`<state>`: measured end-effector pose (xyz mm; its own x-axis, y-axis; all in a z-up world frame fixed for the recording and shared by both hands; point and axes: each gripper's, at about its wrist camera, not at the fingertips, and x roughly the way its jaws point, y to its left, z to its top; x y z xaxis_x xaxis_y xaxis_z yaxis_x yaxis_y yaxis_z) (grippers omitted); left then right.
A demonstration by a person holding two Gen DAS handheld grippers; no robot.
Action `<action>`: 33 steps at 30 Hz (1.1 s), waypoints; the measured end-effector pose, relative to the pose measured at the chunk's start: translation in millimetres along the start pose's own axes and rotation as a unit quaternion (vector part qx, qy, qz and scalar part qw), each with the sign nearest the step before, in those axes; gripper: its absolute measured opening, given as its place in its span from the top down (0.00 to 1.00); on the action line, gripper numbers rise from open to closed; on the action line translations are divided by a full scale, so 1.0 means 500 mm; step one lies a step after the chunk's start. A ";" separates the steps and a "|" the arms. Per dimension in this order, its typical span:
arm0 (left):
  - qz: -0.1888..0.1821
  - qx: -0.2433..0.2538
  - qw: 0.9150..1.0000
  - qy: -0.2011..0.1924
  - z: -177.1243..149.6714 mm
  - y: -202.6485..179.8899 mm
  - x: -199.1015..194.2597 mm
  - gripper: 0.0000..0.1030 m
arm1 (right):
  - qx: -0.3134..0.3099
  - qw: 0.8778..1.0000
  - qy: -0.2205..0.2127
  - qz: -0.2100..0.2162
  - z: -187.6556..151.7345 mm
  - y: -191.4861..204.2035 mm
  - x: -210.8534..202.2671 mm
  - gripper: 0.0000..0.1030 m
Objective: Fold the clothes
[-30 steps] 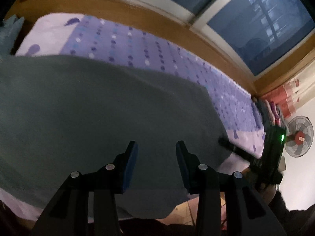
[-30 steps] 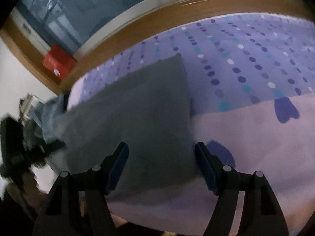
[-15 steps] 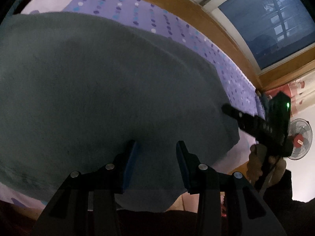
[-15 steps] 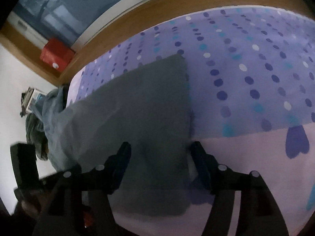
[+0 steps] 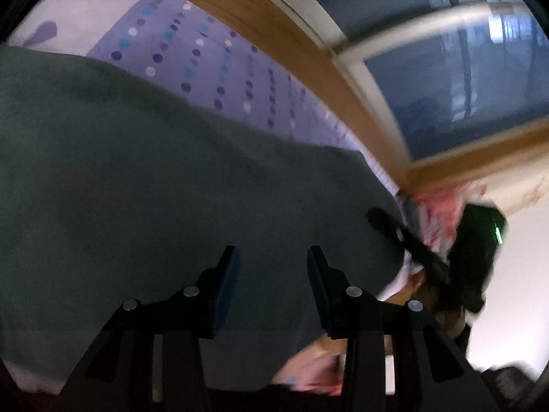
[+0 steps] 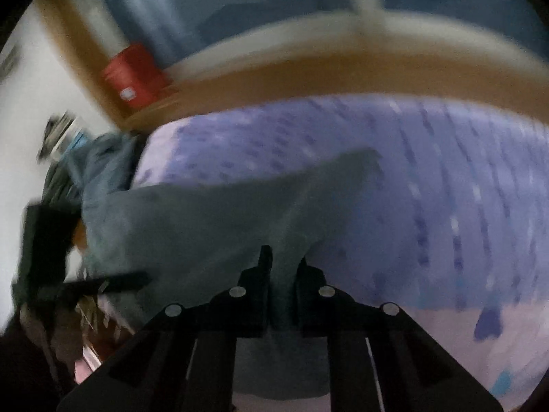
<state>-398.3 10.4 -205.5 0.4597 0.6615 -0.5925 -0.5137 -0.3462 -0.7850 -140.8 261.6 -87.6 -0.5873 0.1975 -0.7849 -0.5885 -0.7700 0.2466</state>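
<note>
Grey-green garment (image 5: 164, 185): soft, matte, felt-like cloth, spread broad and mostly flat on the bed sheet (image 5: 206, 58); in the right wrist view (image 6: 206, 219) it narrows to a pulled-up ridge near the camera.

Bed sheet: smooth lilac fabric printed with rows of dark, teal and white dots, with a paler border carrying purple heart shapes (image 6: 487, 322); blurred in the right wrist view.

Right gripper (image 6: 283, 261): black, angular fingers closing on a raised fold of the garment, which sits pinched between the pads. From the left wrist view it appears as a dark blurred bar with a green light at the garment's far right edge (image 5: 408, 240).

Left gripper (image 5: 272, 267): black frame, blue pads parted, over the garment's near edge; whether the pads touch the cloth cannot be told.

Beyond the garment: wooden ledge (image 5: 274, 34) and white-framed window (image 5: 446, 68).

Right wrist view only: red box (image 6: 132, 75) on the ledge, crumpled blue-grey clothes (image 6: 99, 168) left of the garment, and the left gripper as a dark blurred shape (image 6: 103, 281).
</note>
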 end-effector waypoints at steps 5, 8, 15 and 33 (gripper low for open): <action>-0.075 -0.064 0.995 0.029 0.070 0.080 -0.018 0.61 | -0.139 0.990 -0.018 0.001 0.079 0.235 -0.023 0.91; -0.079 -0.069 0.994 0.039 0.094 0.120 -0.071 0.61 | -0.185 0.982 -0.009 0.018 0.089 0.381 0.003 0.90; -0.008 -0.072 0.997 0.022 0.149 0.254 -0.243 0.64 | -0.214 0.976 -0.020 -0.021 0.065 0.643 0.129 0.90; 0.088 -0.010 0.996 -0.007 0.175 0.407 -0.418 0.63 | -0.275 0.952 0.081 -0.107 -0.083 0.847 0.391 0.42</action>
<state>-662.5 -140.0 -225.8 0.3526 0.5990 -0.7189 -0.5711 -0.4708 -0.6724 -481.9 -51.2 -159.9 -0.3667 0.3228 -0.8725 -0.2787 -0.9329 -0.2280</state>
